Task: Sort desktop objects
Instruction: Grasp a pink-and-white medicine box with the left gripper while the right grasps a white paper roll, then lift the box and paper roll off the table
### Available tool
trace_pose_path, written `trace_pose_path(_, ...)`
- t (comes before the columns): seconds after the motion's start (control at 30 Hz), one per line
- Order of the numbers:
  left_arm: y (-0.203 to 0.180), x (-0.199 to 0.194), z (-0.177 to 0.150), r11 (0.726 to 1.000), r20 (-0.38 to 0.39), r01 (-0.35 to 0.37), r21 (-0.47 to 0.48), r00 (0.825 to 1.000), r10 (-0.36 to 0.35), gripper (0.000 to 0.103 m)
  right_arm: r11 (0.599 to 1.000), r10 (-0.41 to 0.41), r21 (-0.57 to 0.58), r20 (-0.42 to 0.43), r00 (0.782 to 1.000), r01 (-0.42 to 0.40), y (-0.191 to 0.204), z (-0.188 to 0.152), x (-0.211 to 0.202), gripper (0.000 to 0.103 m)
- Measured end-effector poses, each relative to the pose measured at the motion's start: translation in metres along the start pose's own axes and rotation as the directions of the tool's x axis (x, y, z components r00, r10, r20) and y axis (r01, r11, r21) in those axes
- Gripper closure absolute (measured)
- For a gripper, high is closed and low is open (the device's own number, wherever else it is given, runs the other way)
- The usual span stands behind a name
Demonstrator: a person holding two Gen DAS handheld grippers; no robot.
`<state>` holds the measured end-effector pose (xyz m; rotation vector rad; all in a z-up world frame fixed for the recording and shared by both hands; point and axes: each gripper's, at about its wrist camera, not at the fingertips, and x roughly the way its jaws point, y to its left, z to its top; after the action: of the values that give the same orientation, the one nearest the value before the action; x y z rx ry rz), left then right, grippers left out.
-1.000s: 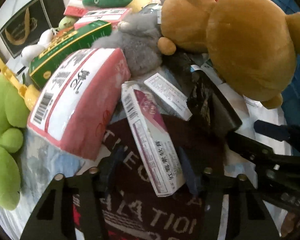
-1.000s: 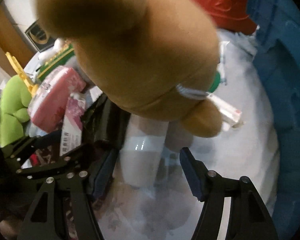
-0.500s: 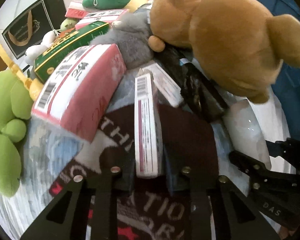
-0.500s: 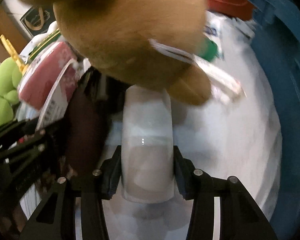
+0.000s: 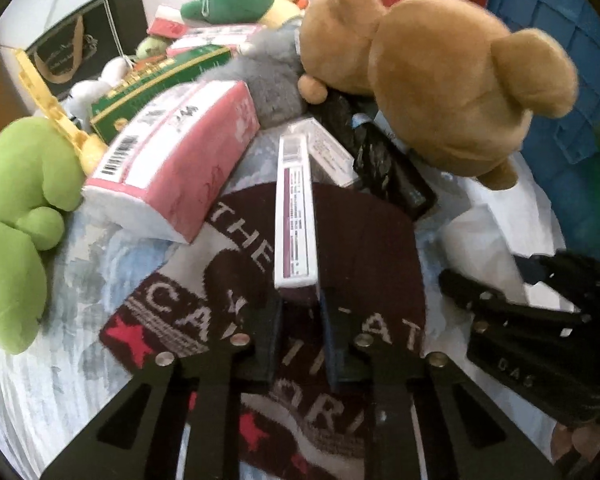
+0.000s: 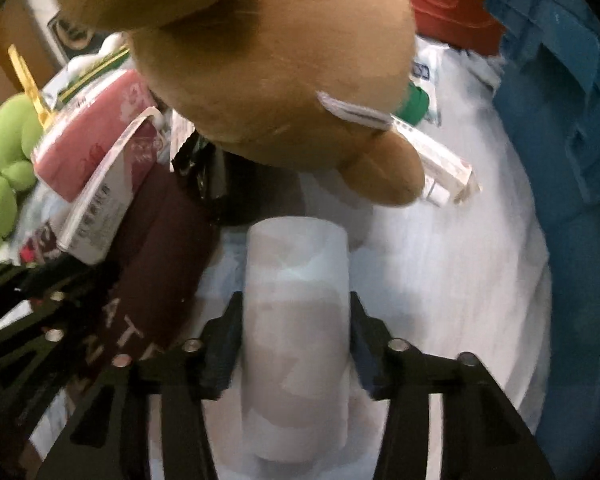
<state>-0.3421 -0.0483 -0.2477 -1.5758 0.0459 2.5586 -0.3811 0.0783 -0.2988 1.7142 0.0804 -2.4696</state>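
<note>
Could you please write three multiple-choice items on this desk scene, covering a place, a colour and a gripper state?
1. Where does the pink tissue pack lie relative to the brown bear in the left wrist view?
A. left of it
B. right of it
C. on top of it

2. What colour is the crate at the right edge?
A. yellow
B. blue
C. white

3. What does the left gripper hold?
A. nothing
B. the brown bear
C. a slim box

Answers:
1. A, the pack sits far left of the bear.
2. B, its ribbed wall is blue.
3. C, both pads press the box's near end.
</note>
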Motion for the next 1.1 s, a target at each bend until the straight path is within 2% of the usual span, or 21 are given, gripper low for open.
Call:
trace_pose_path(0.2, -0.016, -0.036, -0.011, 0.999, 0.069, -0.035, -0.002, 0.997, 0.035, 0.086, 1.000, 0.015, -0.017, 0.051, 0.999, -0.014, 0.006, -0.015, -0.030, 0.057)
trace_pose_path(0.27, -0.009, -0.039, 0.011, 0.999, 0.092, -0.044, -0.008, 0.995, 0.045, 0.086, 0.999, 0.019, -0.028, 0.085, 0.996, -0.016, 0.012, -0.016, -0.042, 0.057)
trace_pose_path(0.33, -0.005, -0.048, 0.016, 0.998, 0.114, -0.061, -0.017, 0.992, 0.062, 0.086, 0.999, 0.031, -0.045, 0.125, 0.992, -0.025, 0.014, -0.018, -0.062, 0.057)
trace_pose_path(0.37, -0.005, -0.056, 0.011, 0.998, 0.126, -0.066, -0.023, 0.990, 0.068, 0.086, 0.998, 0.036, -0.051, 0.138, 0.990, -0.030, 0.006, -0.019, -0.073, 0.057)
trace_pose_path(0.6, -0.010, -0.113, -0.017, 0.992, 0.203, -0.102, -0.079, 0.972, 0.116, 0.086, 0.991, 0.079, -0.119, 0.214, 0.974, -0.054, 0.026, -0.042, -0.117, 0.057)
trace_pose_path(0.77, -0.014, -0.150, -0.027, 0.986, 0.263, -0.130, -0.101, 0.952, 0.153, 0.087, 0.986, 0.099, -0.155, 0.254, 0.962, -0.061, 0.034, -0.057, -0.150, 0.057)
trace_pose_path(0.97, -0.018, -0.189, -0.037, 0.989, 0.330, -0.126, -0.079, 0.933, 0.145, 0.088, 0.987, 0.094, -0.151, 0.312, 0.945, -0.049, 0.040, -0.071, -0.186, 0.057)
trace_pose_path(1.1, -0.012, -0.191, -0.047, 0.990, 0.321, -0.114, -0.079, 0.938, 0.133, 0.088, 0.989, 0.084, -0.145, 0.305, 0.949, -0.041, 0.048, -0.077, -0.192, 0.057)
